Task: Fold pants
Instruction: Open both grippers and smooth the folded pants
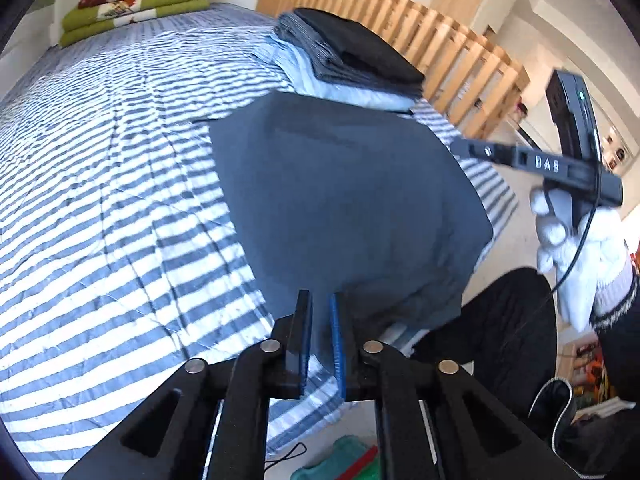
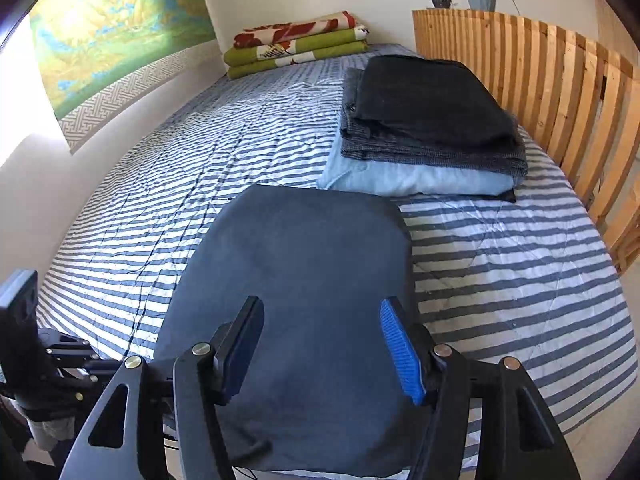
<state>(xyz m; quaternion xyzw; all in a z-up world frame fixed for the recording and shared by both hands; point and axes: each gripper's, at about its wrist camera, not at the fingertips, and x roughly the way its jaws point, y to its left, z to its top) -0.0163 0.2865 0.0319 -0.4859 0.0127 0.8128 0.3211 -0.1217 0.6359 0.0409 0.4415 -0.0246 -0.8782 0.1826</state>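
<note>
The dark blue-grey pants (image 1: pixel 340 184) lie folded into a compact rectangle on the striped bed cover (image 1: pixel 100 200), with their near end hanging over the bed's edge. My left gripper (image 1: pixel 319 300) hovers over that near end, a narrow gap between its jaws and no cloth pinched. In the right wrist view the same pants (image 2: pixel 304 260) fill the foreground, and my right gripper (image 2: pixel 320 312) stands wide open just above them, gripping nothing. A white-gloved hand (image 1: pixel 560 232) holds the right gripper at the right of the left wrist view.
A stack of folded clothes (image 2: pixel 432 128), black on grey on light blue, sits beyond the pants beside a wooden slatted rail (image 2: pixel 560 92). Folded green and red blankets (image 2: pixel 296 40) lie at the bed's far end. A black round seat (image 1: pixel 508 320) stands by the bed's near edge.
</note>
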